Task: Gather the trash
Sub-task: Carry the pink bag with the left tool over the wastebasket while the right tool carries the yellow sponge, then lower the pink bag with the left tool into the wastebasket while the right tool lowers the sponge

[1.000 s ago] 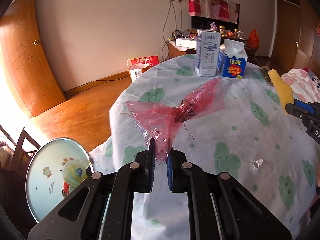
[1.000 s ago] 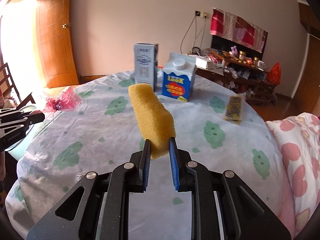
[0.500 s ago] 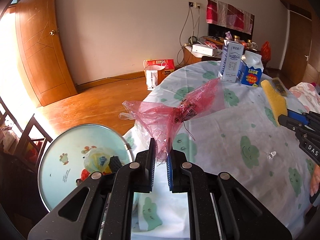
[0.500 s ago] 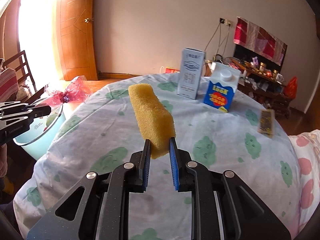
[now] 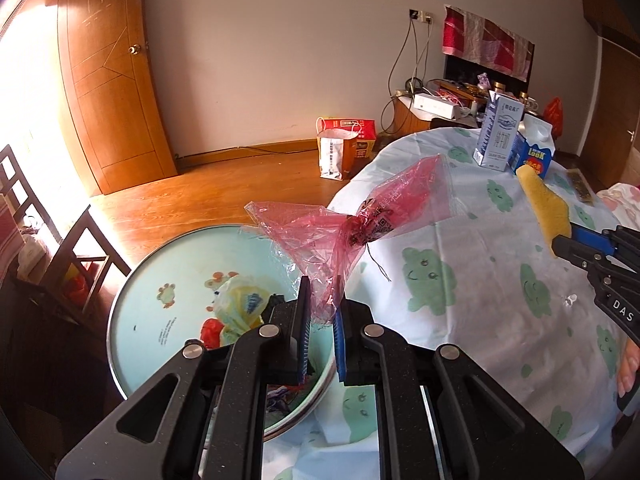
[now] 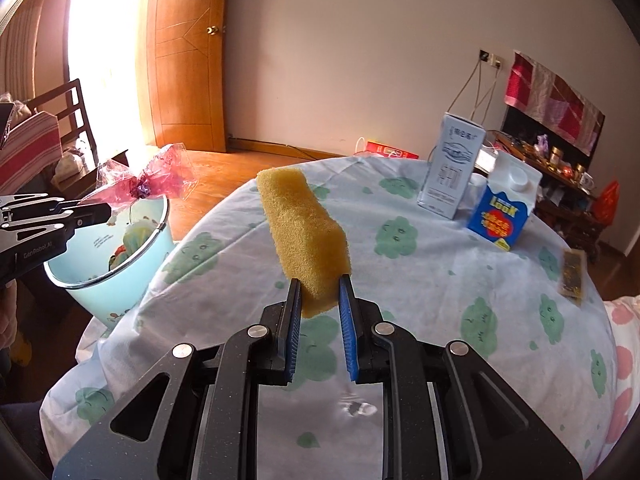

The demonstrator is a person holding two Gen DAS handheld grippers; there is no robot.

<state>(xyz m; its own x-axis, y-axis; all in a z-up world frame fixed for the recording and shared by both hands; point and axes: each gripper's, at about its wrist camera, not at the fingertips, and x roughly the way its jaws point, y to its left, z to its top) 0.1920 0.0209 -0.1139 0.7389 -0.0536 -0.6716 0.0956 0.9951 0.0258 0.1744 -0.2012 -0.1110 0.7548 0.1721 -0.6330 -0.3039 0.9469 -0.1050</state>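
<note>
My left gripper (image 5: 322, 300) is shut on a crumpled pink plastic wrapper (image 5: 360, 220) and holds it in the air over the rim of a light blue trash bin (image 5: 136, 280) beside the table. The bin holds some trash. My right gripper (image 6: 318, 298) is shut on a yellow sponge (image 6: 304, 232), held above the round table (image 6: 440, 300). In the right wrist view the left gripper (image 6: 108, 210) holds the pink wrapper (image 6: 152, 180) above the bin (image 6: 100, 284) at the left.
A tall grey-blue carton (image 6: 454, 168) and a blue milk carton (image 6: 504, 212) stand at the table's far side. A flat dark packet (image 6: 572, 278) lies at the right edge. A small white scrap (image 6: 360, 408) lies near me. Paper bags (image 5: 344, 148) stand on the wooden floor.
My left gripper has swung left with the pink wrapper, from over the table to over the bin. My right gripper has turned left with the sponge, still over the table.
</note>
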